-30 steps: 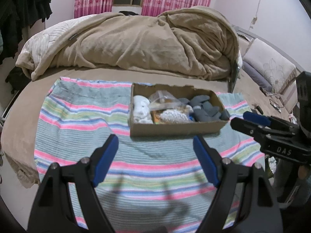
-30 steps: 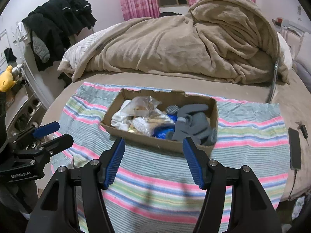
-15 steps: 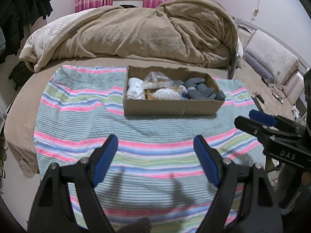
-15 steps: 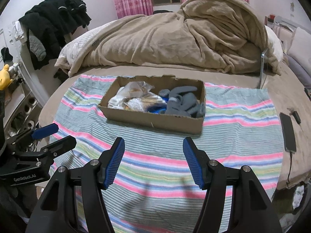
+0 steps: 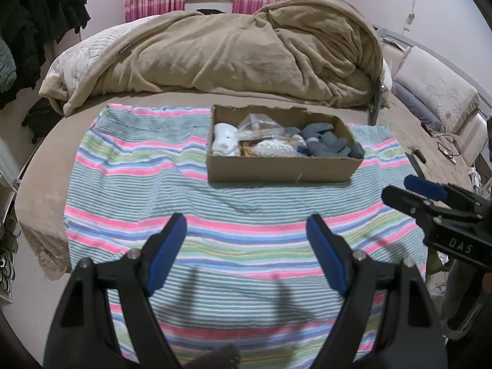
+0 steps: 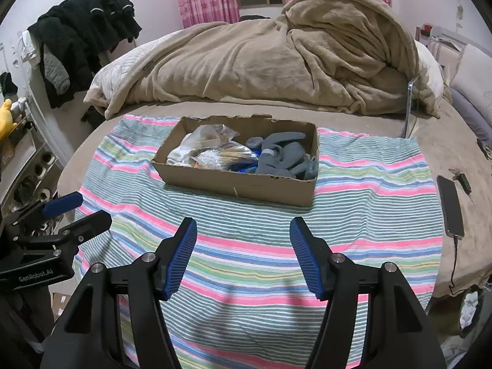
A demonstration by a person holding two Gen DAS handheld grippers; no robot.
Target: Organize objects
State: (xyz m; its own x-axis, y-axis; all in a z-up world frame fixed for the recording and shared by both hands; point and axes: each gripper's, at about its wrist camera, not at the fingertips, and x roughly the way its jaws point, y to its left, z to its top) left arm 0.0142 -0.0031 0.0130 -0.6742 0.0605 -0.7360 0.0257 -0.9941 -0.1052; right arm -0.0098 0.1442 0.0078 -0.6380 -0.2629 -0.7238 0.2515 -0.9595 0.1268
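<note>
box [image 5: 276,170] on towel [image 5: 138,196] | socks [image 5: 326,143] in box | blanket [image 5: 230,52] behind

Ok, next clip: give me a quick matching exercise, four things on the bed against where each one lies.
Things:
1. grey gloves
2. white cloth
3. phone
4. cardboard box

Places:
A. left end of the box
B. on the bare sheet, right of the towel
C. on the striped towel
D. right end of the box

Pairs: 1-D, 2-A, 3-B, 4-C
</note>
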